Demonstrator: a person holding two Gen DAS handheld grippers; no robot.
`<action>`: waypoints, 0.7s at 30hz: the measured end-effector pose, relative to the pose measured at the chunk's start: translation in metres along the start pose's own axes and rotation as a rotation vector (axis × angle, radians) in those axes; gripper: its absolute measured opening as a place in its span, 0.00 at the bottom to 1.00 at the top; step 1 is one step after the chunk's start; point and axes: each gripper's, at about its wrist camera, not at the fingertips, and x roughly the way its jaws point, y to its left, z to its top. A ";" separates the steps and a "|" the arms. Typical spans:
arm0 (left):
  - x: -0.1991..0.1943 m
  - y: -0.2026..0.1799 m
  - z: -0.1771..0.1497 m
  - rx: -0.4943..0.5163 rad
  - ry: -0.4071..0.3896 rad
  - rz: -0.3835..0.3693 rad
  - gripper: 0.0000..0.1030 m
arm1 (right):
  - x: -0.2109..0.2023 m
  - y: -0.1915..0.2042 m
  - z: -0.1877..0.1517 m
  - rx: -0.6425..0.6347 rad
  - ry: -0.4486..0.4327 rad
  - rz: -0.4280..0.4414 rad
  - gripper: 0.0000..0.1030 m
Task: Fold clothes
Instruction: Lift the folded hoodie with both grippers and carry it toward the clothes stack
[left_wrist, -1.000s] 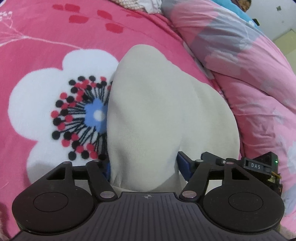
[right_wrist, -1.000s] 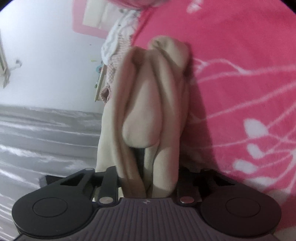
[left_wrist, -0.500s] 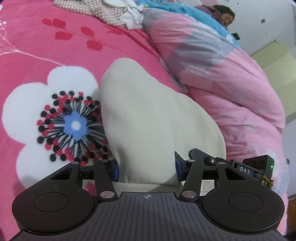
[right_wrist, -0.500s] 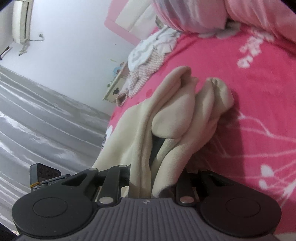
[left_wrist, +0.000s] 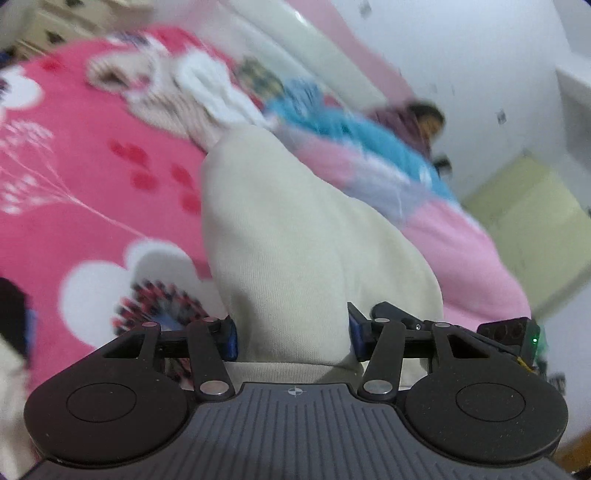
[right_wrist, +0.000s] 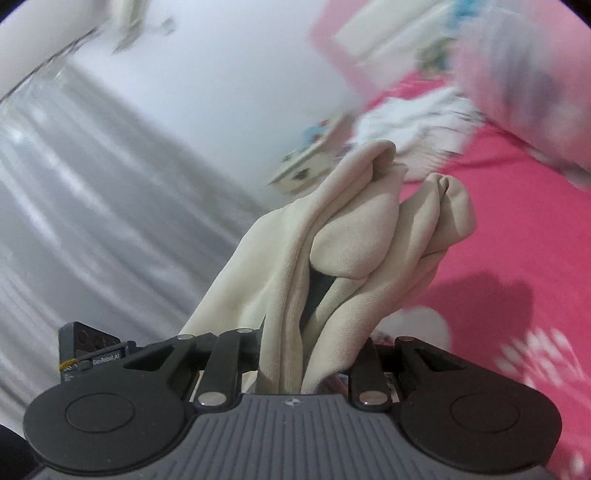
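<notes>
At lower centre of the left view, the left gripper (left_wrist: 291, 338) is clamped on a broad fold of the cream garment (left_wrist: 295, 236), which is stretched up the frame over the pink blanket (left_wrist: 74, 206). At lower centre of the right view, the right gripper (right_wrist: 314, 350) is pinched narrowly on a bunched, twisted edge of the same garment (right_wrist: 354, 236), held off the blanket (right_wrist: 517, 240). Further right, a quilt (right_wrist: 524, 92) is seen blurred. A slip is judged likely: bunched layers could be pulled unevenly from the right jaws, leaving the fold skewed.
</notes>
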 end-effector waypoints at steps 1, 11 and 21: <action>-0.013 0.001 0.000 -0.001 -0.041 0.019 0.50 | 0.010 0.009 0.006 -0.020 0.022 0.022 0.23; -0.137 0.032 -0.030 -0.102 -0.428 0.265 0.50 | 0.160 0.129 0.033 -0.305 0.322 0.257 0.23; -0.210 0.073 -0.074 -0.294 -0.659 0.497 0.49 | 0.310 0.234 -0.019 -0.542 0.654 0.413 0.23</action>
